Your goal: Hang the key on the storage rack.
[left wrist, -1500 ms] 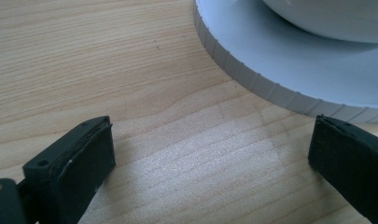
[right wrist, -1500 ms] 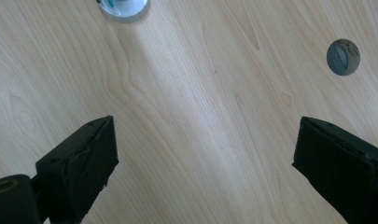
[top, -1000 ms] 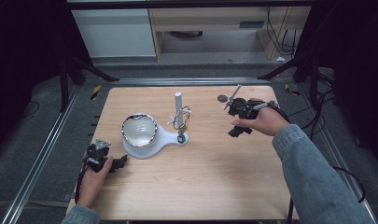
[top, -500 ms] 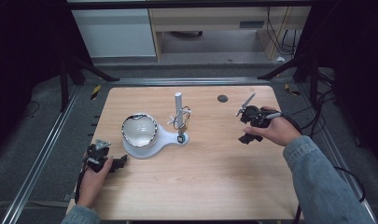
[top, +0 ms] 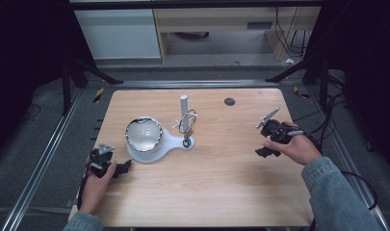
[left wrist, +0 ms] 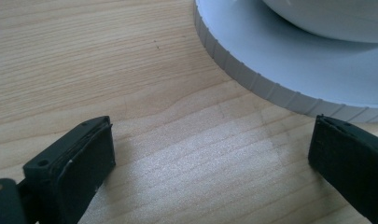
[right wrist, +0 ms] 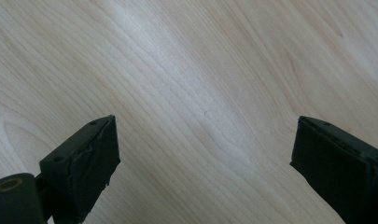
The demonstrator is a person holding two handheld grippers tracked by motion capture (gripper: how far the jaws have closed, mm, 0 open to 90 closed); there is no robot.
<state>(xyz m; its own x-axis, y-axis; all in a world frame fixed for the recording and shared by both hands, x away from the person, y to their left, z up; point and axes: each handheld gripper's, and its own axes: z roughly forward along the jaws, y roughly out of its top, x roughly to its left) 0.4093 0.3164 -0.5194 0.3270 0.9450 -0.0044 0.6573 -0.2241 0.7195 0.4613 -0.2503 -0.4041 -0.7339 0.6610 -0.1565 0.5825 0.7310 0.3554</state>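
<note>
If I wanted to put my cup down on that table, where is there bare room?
The widest bare stretch is the near wood between the left gripper and the right gripper, in front of the white stand. The far left corner of the table is bare too. It is crowded mid-table, around the bowl and the upright post.

My table point(top: 221, 183) is pale wood, smooth and matt, with fine grain. The white base point(left wrist: 289, 70) looks like matt plastic, its edge ribbed. The bowl point(top: 143, 134) shines like polished metal. My gripper pads point(right wrist: 84, 163) are dull black rubber.
</note>
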